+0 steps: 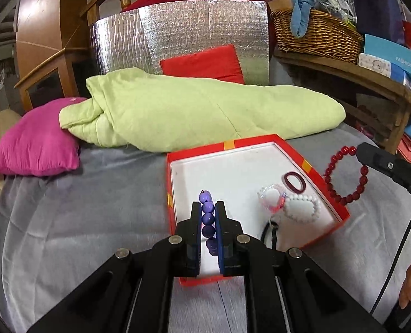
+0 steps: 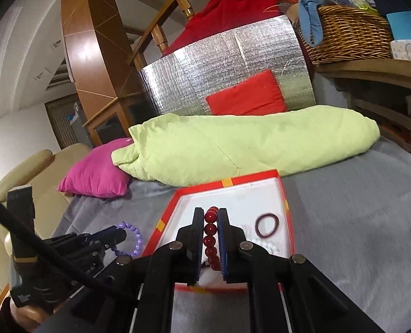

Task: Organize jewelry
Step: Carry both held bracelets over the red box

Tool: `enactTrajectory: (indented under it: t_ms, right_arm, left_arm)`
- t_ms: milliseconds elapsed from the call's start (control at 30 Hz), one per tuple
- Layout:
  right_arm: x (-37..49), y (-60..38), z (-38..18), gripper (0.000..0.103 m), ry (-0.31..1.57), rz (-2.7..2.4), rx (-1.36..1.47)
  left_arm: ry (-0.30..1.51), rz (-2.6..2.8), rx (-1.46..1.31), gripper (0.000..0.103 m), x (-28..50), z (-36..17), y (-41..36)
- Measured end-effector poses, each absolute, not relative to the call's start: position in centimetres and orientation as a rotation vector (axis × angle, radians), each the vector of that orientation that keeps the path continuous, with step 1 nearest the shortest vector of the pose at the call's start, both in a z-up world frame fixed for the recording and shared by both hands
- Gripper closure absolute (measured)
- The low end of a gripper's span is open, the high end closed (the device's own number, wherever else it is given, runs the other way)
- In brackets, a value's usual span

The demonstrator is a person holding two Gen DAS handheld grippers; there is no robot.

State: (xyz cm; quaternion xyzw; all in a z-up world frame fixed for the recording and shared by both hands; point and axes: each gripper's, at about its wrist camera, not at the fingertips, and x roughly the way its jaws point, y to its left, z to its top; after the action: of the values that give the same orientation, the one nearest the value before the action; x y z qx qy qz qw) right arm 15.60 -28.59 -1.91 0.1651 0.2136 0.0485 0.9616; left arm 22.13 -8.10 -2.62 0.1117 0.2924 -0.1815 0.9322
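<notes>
A red box with a white inside [image 1: 233,166] lies on the grey bed cover. My left gripper [image 1: 207,208] is shut on a purple bead bracelet [image 1: 207,220] and holds it over the box's near left part. My right gripper [image 2: 211,215] is shut on a red bead bracelet [image 2: 210,236], held above the box [image 2: 241,191]. The red bracelet hangs at the box's right edge in the left wrist view [image 1: 347,177]. In the box lie a dark red ring band [image 1: 294,181], a pink-white bracelet [image 1: 272,197], a white bead bracelet [image 1: 302,208] and a black cord [image 1: 272,230].
A light green quilt [image 1: 200,111] lies just behind the box, with a pink pillow [image 1: 36,141] to its left. A red cushion [image 1: 202,63] leans on a silver foil panel [image 1: 177,33]. A wooden shelf with a wicker basket [image 1: 316,33] stands at the right.
</notes>
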Motion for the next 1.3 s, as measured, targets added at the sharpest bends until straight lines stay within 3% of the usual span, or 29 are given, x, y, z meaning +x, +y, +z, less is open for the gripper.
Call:
enactTrajectory:
  t_ms: [733,1300]
  right_arm:
    - [27.7,-30.1,-3.0,0.092,0.511,0.149,0.465]
    - [31.6,-30.6,-6.4,0.092,0.606,0.119,0.519]
  left_arm:
    - [0.584,-0.356,0.323,0.093,31.0,-3.5,-12.6]
    - [0.644,-0.343,0.381,0.093,36.0,-6.6,-14.8]
